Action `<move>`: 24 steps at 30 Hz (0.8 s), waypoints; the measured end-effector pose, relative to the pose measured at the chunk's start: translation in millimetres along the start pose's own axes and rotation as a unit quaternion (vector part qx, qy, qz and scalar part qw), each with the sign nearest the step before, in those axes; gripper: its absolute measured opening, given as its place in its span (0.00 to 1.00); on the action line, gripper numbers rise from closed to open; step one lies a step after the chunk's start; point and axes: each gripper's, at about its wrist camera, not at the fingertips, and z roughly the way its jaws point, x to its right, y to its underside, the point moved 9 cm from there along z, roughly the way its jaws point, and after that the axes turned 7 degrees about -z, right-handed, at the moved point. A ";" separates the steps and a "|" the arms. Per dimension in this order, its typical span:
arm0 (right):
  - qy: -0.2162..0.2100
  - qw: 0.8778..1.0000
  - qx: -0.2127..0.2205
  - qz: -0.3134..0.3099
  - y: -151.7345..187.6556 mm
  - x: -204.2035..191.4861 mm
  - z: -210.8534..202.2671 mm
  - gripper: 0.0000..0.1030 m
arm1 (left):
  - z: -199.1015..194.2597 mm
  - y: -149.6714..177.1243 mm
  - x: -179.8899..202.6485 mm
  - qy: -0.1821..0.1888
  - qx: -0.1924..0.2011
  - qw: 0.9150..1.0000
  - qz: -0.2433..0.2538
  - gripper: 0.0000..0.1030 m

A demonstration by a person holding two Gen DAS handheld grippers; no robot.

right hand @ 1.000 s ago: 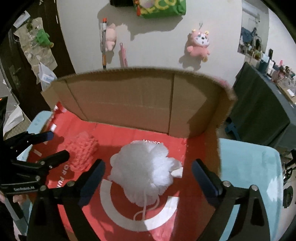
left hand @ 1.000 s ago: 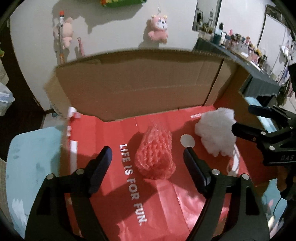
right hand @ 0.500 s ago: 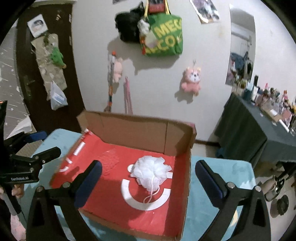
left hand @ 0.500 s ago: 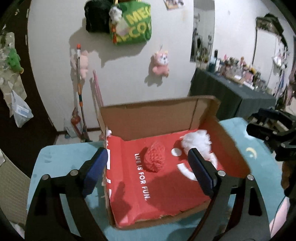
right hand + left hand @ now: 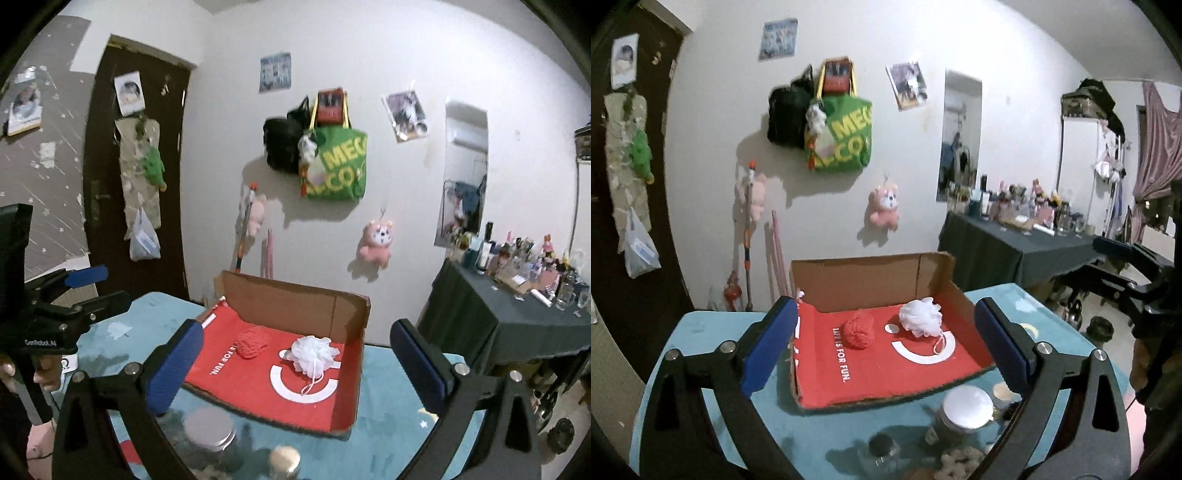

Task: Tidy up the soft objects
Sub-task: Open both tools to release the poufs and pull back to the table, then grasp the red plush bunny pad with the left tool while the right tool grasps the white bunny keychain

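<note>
A shallow cardboard box [image 5: 875, 273] with a red lining sits on the blue counter [image 5: 713, 332]; everything here is placed against that box. Inside it, near the back wall, lies a red mesh sponge [image 5: 859, 331], just left of the box's middle. A white bath puff [image 5: 921, 320] lies beside it toward the box's right wall, close to the sponge but not touching, its cord trailing over a white ring printed on the lining. White lettering on the lining runs past the sponge toward the box's front edge.

The left claw [image 5: 884, 349] hangs in front of the box and above the counter, its blue-padded fingers spread wide and holding nothing. The right claw [image 5: 295, 363] hangs likewise in front of the box, toward its right side, fingers wide apart and empty.

In front of the box's front edge stand a jar with a silver lid [image 5: 967, 406] and a small dark-capped bottle [image 5: 881, 446]. Behind the box, a pink plush toy [image 5: 884, 208] and a green bag [image 5: 846, 136] hang on the wall.
</note>
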 end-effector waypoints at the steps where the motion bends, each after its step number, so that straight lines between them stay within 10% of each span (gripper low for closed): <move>1: 0.000 1.000 0.011 0.000 4.3 -4.6 -13.0 1.00 | -9.8 3.3 2.0 0.000 0.009 1.000 0.001 0.99; 12: 0.051 0.997 0.062 0.019 73.3 -30.2 -97.3 1.00 | -110.1 73.7 15.6 -0.012 0.077 0.997 0.002 1.00; 24: 0.093 0.994 0.011 0.057 181.4 -34.5 -78.6 1.00 | -95.5 175.1 17.3 -0.042 0.053 0.998 -0.009 1.00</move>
